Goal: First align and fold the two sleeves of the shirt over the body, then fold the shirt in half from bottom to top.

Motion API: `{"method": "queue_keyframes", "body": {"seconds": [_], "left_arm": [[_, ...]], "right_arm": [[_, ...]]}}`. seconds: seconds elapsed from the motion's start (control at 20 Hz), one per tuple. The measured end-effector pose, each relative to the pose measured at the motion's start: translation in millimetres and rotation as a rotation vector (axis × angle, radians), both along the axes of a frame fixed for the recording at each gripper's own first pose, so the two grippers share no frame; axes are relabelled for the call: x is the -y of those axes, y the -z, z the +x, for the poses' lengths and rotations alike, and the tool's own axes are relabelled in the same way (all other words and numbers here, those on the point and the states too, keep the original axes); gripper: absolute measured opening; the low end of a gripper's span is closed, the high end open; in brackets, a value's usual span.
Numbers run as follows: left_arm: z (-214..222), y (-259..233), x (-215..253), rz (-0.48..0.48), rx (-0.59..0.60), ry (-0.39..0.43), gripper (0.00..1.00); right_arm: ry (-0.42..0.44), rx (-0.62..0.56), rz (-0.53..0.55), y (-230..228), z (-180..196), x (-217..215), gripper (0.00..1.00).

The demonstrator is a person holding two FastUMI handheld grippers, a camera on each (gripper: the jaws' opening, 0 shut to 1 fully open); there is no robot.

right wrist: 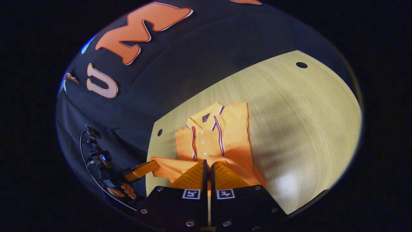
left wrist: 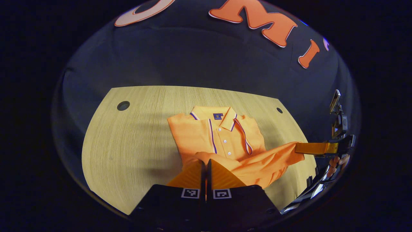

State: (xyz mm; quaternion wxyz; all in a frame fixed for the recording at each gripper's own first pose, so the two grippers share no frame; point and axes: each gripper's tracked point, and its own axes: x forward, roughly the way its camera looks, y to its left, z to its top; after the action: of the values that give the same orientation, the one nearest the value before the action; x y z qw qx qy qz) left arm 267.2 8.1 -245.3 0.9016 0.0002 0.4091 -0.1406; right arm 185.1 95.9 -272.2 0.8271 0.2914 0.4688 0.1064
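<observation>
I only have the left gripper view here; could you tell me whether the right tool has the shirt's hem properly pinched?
Observer: Yes. In the right gripper view, the right tool's fingers are closed together, with the hem of the shirt between them.
Operator: Thank you. How does my left tool look from that side?
Observer: The left tool clamps the hem's other corner.
Operator: And behind it?
Observer: A hand grips its handle from below.
</observation>
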Motion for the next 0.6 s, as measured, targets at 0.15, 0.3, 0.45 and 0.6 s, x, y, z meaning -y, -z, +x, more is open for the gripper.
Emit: {"method": "queue_keyframes", "body": {"seconds": [0.15, 0.3, 0.45, 0.6], "left_arm": [[41, 7, -7, 0.003, 0.002, 0.014, 0.01], [78, 16, -16, 0.018, 0.006, 0.023, 0.01], [113, 32, -24, 0.039, 0.006, 0.031, 0.01], [142, 48, -30, 0.050, -0.010, 0.016, 0.01]], "right_arm": [[0.027, 0.001, -0.015, 6, 40, 1, 0.04], [0.041, -0.012, -0.026, 20, 74, -1, 0.04], [0.056, -0.037, -0.040, 42, 104, -1, 0.04], [0.069, -0.061, -0.054, 63, 130, -2, 0.04]]}}
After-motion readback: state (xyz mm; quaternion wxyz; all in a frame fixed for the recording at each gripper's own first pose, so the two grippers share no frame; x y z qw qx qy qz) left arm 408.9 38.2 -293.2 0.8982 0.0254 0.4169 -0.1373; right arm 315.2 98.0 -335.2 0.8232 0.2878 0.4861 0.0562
